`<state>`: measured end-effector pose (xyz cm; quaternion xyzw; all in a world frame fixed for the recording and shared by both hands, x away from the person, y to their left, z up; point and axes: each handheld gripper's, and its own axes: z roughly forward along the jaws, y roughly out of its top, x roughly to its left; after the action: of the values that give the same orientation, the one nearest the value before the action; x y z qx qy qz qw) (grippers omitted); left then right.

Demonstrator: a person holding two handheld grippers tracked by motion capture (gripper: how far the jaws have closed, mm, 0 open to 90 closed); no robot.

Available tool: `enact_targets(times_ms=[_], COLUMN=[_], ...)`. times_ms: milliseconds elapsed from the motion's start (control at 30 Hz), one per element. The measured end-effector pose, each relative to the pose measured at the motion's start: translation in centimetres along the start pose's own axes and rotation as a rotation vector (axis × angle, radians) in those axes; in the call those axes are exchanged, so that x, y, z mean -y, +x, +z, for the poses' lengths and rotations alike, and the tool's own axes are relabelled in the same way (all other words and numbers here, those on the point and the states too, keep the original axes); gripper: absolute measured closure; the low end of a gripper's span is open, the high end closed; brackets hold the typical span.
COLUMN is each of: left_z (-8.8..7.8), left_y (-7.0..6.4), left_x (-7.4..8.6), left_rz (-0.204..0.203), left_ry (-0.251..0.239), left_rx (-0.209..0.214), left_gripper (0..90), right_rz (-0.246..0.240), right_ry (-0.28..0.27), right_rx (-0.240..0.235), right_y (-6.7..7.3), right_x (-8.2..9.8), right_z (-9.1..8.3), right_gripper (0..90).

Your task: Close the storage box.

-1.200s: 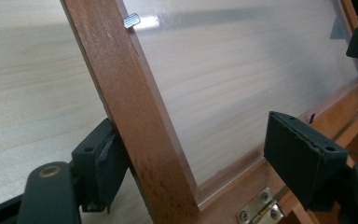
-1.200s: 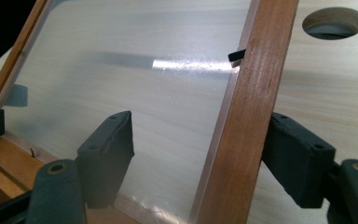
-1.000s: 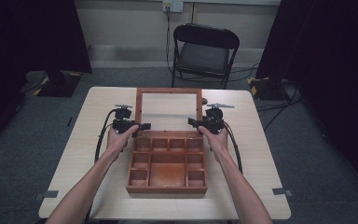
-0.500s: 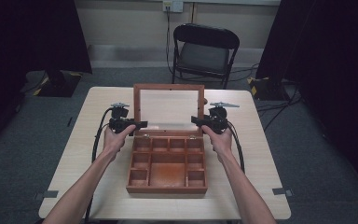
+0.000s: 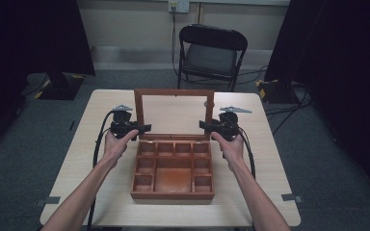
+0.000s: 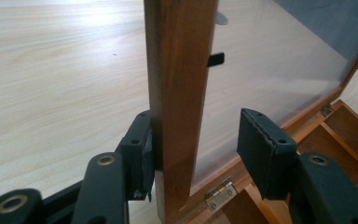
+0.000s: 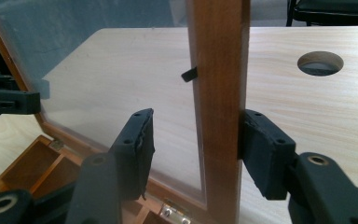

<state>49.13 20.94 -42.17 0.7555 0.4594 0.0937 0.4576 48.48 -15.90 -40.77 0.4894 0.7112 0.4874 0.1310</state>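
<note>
1. Wooden box [image 5: 172, 169] sits mid-table [image 5: 270, 159], open, compartments facing up. Small cells along the far row and both sides, one large cell in the middle.
2. Lid [image 5: 174, 114]: wood frame with a clear pane, hinged at the box's far edge, standing close to upright. Table surface is visible through the pane.
3. Left tongs [image 5: 143, 128] at the lid's left frame rail, low down near the hinge [image 6: 220, 193]. Jaws straddle the rail: the outer pad touches the wood, the inner pad stands clear of it on the pane side. Not a full pinch. Jaws have just been closing, with the rail between them.
4. Right tongs [image 5: 205, 126] at the lid's right frame rail, same height. Outer pad against the wood, inner pad apart from it in front of the pane. Also half-spread, rail between the jaws, no two-sided clamp. These jaws have just been closing as well.
5. Both hands hold the tongs level, pointing inward at each other across the lid; forearms come in either side of the box.
6. Small black clips [image 7: 189, 73] hold the pane on the inside of each rail, above the jaws.
7. Round cable hole [image 7: 320, 63] in the table beyond the lid, right gripper view.
8. Folding chair [image 5: 211, 53] beyond the table's far edge, grey carpet all round.
</note>
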Motion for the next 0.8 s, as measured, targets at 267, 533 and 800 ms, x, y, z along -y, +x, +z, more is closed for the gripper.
enact_targets(times_ms=[267, 533, 800], left_z=[-0.8, -1.3, -2.5], left_y=[-0.4, -0.6, -0.9], left_x=[0.2, 0.3, 0.2], left_rz=[0.025, 0.039, 0.055], left_ry=[-0.003, -0.019, -0.069], left_rx=[0.022, 0.025, 0.027], left_gripper=[46.9, 46.8, 47.2], right_rz=[-0.002, -0.011, -0.029], right_ry=[0.000, -0.006, -0.009], right_rx=[-0.024, -0.043, -0.044], right_y=[0.2, 0.2, 0.3], right_x=[0.2, 0.5, 0.7], right_z=[-1.0, -1.5, -1.9], right_gripper=[48.5, 50.2, 50.6])
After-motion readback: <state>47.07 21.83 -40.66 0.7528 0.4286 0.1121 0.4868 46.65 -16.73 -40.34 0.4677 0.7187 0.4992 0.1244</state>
